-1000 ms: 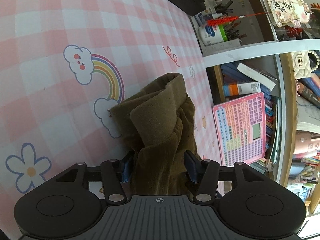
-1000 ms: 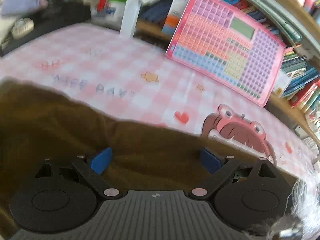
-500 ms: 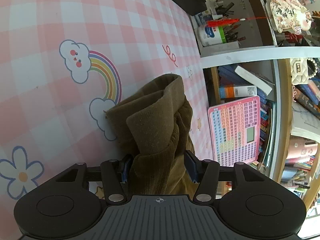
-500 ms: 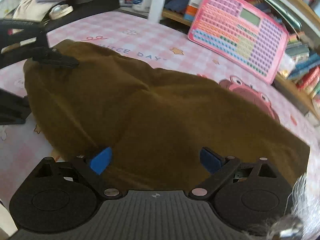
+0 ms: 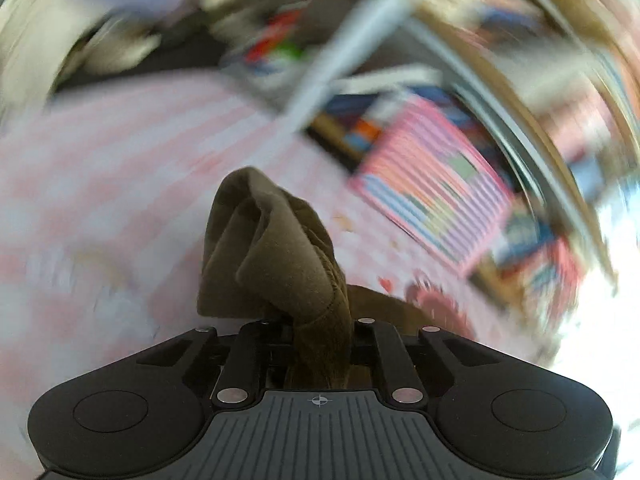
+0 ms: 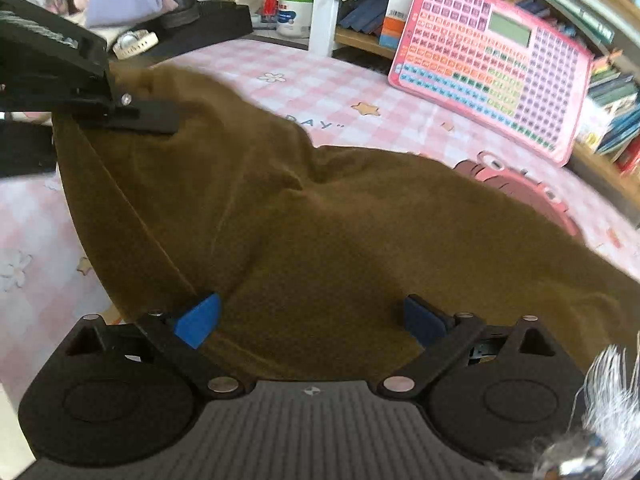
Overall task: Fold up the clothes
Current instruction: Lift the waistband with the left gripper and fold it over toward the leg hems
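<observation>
1. Pink checked tablecloth [image 6: 320,80], cartoon prints.
2. Olive-brown garment [image 6: 320,232]: soft, creased, spread across the cloth, one corner lifted.
3. My right gripper [image 6: 312,320]: jaws wide apart, fabric between them, nothing gripped.
4. My left gripper [image 5: 320,340]: closed on a bunched garment fold.

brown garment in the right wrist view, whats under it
The brown garment lies over the pink checked tablecloth, partly covering a pink cartoon print. Anything else beneath is hidden.
</observation>
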`<state>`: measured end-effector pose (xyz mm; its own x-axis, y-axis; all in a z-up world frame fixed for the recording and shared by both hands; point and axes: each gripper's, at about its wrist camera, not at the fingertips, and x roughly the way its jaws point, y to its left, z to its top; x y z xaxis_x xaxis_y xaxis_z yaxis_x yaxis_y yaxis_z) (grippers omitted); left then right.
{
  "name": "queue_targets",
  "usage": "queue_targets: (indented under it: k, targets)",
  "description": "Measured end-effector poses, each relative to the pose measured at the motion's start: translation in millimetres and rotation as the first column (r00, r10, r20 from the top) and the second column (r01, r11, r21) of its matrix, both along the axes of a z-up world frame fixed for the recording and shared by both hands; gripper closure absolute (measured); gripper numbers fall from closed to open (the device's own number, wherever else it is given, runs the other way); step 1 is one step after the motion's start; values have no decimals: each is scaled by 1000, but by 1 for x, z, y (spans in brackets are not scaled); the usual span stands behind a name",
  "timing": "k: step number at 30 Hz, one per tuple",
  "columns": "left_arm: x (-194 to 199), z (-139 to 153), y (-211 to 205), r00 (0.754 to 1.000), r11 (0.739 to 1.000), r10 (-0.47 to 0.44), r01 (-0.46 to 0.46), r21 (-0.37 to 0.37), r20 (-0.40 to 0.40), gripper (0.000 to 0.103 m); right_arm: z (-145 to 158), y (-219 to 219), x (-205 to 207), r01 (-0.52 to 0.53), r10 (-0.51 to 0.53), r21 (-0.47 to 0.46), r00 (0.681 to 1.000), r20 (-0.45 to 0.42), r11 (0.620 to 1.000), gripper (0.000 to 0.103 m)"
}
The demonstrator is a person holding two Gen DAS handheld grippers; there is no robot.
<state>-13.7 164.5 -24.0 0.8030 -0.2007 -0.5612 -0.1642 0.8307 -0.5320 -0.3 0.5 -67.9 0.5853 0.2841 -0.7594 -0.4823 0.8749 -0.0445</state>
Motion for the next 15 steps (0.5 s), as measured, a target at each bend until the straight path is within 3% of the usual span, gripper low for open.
queue_targets:
  k: [3,7,11,15]
  targets:
    - [-2,20,-38,995,974,-97,87,207,37,90,6,-26,4,-14,15,47,1000,-14,999,4]
    - [-5,39,-87,976,877,-213,170,449,47,90,18,-85,8,55,-53,105,998,-19,993,4]
    - [-5,32,-141,952,733,-304,255,631,-32,89,20,-147,12,154,-142,168,987,-81,974,4]
    - [-6,18,-195,916,560,-375,346,753,-142,82,17,-191,8,217,-193,197,972,-136,956,4]
